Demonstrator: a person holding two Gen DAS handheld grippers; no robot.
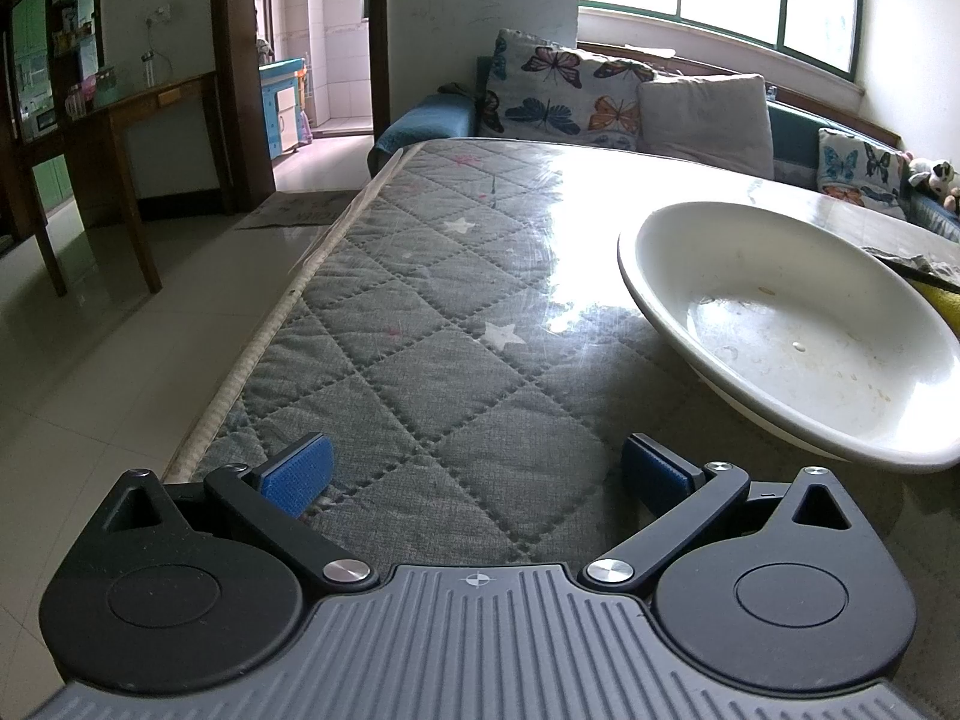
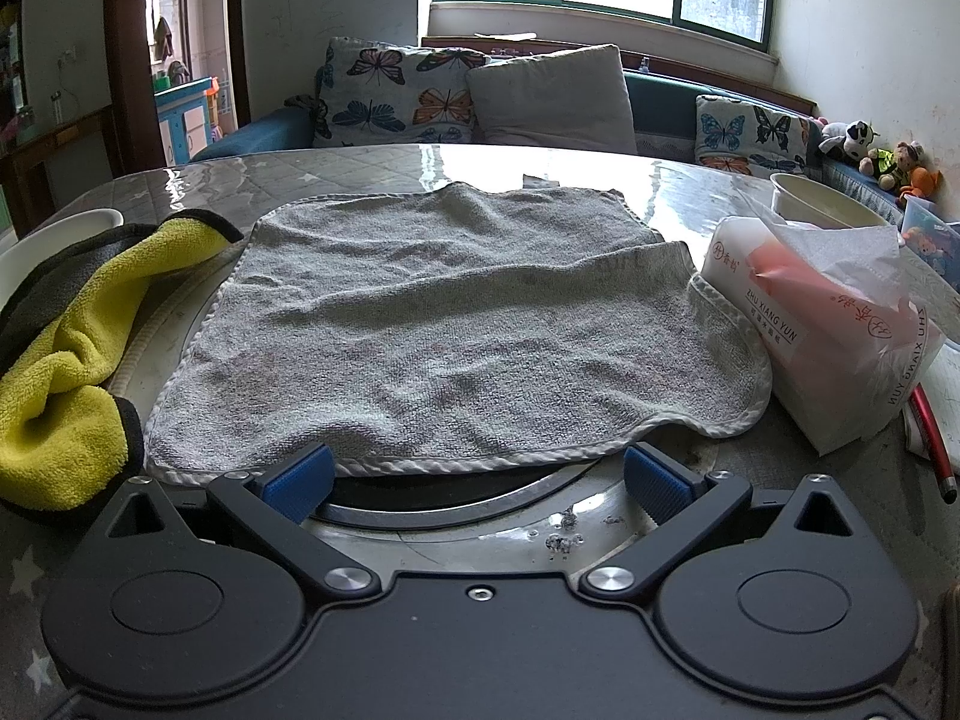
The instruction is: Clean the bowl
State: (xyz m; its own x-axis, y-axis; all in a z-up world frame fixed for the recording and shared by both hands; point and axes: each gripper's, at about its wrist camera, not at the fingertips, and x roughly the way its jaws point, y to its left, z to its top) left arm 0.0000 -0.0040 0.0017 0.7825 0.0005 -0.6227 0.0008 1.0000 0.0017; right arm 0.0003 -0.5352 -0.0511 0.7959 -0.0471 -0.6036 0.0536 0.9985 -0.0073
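Observation:
A wide white bowl with small food specks inside sits on the table to the right in the left wrist view; its rim shows at the far left of the right wrist view. My left gripper is open over the quilted table cover, left of the bowl and apart from it. A grey towel lies spread flat in the right wrist view. My right gripper is open at the towel's near hem, with nothing between its fingers. A yellow and black cloth lies crumpled between towel and bowl.
A tissue pack stands right of the towel, with a red pen and a second white bowl beyond. The table edge drops to tiled floor on the left. A sofa with cushions lies behind the table.

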